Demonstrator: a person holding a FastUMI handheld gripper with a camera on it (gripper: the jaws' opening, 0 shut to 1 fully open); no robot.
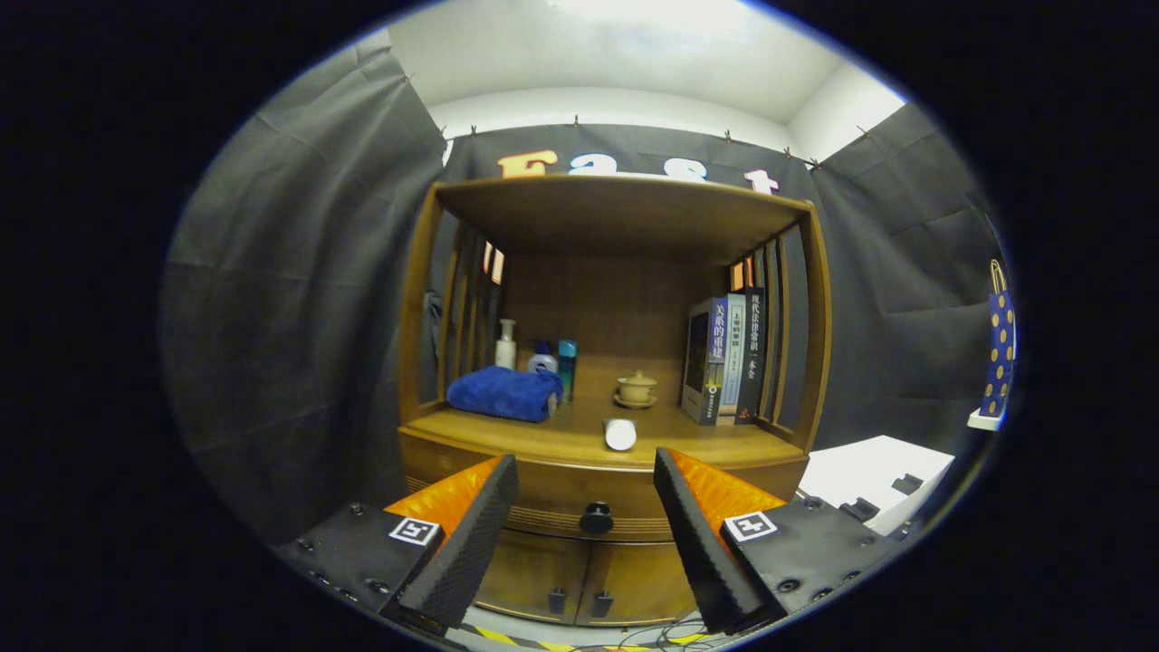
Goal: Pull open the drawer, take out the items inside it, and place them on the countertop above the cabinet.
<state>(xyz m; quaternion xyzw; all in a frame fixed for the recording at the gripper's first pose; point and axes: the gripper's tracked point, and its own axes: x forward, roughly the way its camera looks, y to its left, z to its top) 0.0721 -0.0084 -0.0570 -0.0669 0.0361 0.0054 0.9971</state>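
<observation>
The gripper (586, 534) hangs in front of the brown wooden cabinet (819, 362), its two fingers spread wide apart and holding nothing. Between them sits the curved wooden drawer front (552, 507) with its round dark knob (596, 518); the drawer is shut. Just beyond the fingers, a small white cylinder (620, 434) lies near the front edge of the wooden countertop (543, 430). That fits either a drawer awaiting opening or one emptied and closed again. Farther back rest a folded blue towel (503, 393), several bottles (540, 355), a small lidded ceramic cup (636, 388) and upright books (724, 358).
</observation>
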